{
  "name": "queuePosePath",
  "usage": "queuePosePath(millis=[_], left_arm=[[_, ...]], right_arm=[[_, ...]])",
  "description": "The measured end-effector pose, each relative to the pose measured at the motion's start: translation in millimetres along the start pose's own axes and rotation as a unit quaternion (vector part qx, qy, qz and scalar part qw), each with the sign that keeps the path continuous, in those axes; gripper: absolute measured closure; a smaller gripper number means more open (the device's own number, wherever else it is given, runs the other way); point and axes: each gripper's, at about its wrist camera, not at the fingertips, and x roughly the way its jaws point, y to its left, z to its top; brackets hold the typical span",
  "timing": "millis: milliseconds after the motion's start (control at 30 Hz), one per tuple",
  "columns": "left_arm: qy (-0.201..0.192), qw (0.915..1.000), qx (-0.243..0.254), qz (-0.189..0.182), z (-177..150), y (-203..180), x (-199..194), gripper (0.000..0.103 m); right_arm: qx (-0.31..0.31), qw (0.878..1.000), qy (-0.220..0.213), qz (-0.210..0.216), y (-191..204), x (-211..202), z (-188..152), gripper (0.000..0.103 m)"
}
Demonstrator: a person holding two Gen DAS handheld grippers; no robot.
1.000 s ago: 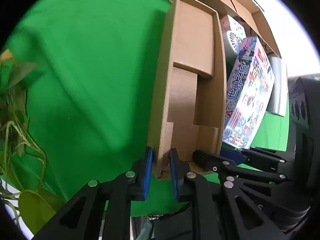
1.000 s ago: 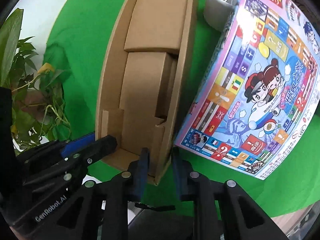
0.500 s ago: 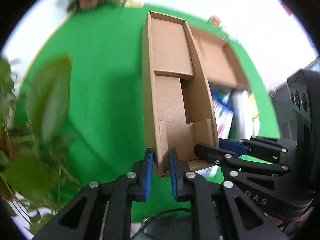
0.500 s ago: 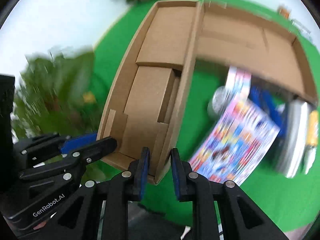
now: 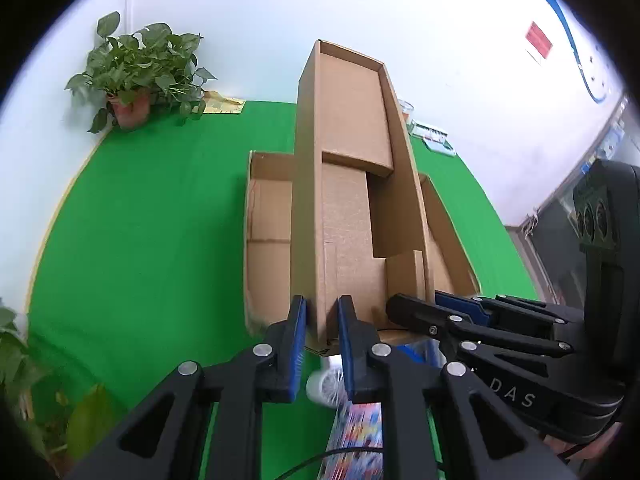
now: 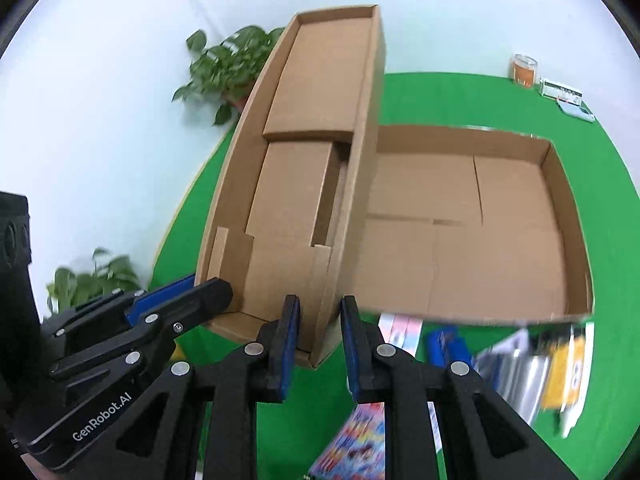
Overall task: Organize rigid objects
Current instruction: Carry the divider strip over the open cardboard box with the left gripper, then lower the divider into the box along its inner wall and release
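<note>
At the far left we see a potted plant [image 5: 136,76] standing at the back corner of the green cloth [image 5: 152,224], against the pale wall, with more leaves [image 5: 16,356] blurred at the near left edge. Moving right, our left gripper [image 5: 321,344] has its blue-padded fingers [image 5: 298,340] clamped on the left side wall of a long cardboard tray [image 5: 344,168], which we hold raised and tilted so that its open face, with the folded cardboard flaps inside, looks toward us. Our right gripper [image 6: 320,340] pinches the opposite long wall of the same tray near its lower corner, its fingers [image 6: 290,336] pressed together on the thin board; in the left view this gripper [image 5: 412,312] reaches in from the right onto the tray's near end. Behind and below the raised tray, a wider, shallow open cardboard box [image 6: 472,224] lies flat on the cloth. In front of that box, further right, we make out a blurred cluster of things: a blue item [image 6: 444,344], a silvery packet [image 6: 520,364] and a yellow pack [image 6: 568,372]. Nearer us lies a colourful board-game box [image 6: 356,440], and a small white fan [image 5: 326,386] peeks between the left fingers. At the far right back edge stand an orange jar [image 6: 522,70] and a few small flat boxes [image 6: 560,90].
</note>
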Motion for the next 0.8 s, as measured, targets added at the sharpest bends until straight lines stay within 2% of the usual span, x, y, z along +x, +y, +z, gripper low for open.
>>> queuePosePath(millis=[167, 333, 433, 467, 533, 600, 700, 800], left_arm=[[0.021, 0.9997, -0.009, -0.001, 29, 10, 48, 0.088], [0.080, 0.9961, -0.037, -0.005, 32, 39, 112, 0.088], [0.127, 0.9902, -0.059, 0.001, 22, 56, 150, 0.088], [0.148, 0.9862, -0.073, 0.004, 15, 65, 166, 0.088], [0.191, 0.9775, -0.089, 0.011, -3, 79, 194, 0.089], [0.217, 0.9715, -0.095, 0.007, -18, 83, 207, 0.090], [0.206, 0.9761, -0.066, 0.018, -20, 77, 201, 0.090], [0.191, 0.9793, -0.059, 0.028, -13, 81, 192, 0.090]], right_arm=[[0.020, 1.000, 0.023, 0.004, -28, 43, 49, 0.085], [0.043, 0.997, 0.068, 0.005, -55, 116, 69, 0.085], [0.048, 0.993, 0.105, 0.005, -69, 167, 64, 0.085], [0.054, 0.992, 0.118, 0.007, -74, 182, 60, 0.085], [0.084, 0.981, 0.172, 0.012, -85, 224, 42, 0.085], [0.078, 0.979, 0.190, -0.008, -90, 248, 34, 0.085], [0.075, 0.980, 0.187, -0.001, -93, 257, 34, 0.084], [0.061, 0.981, 0.184, 0.005, -91, 259, 36, 0.079]])
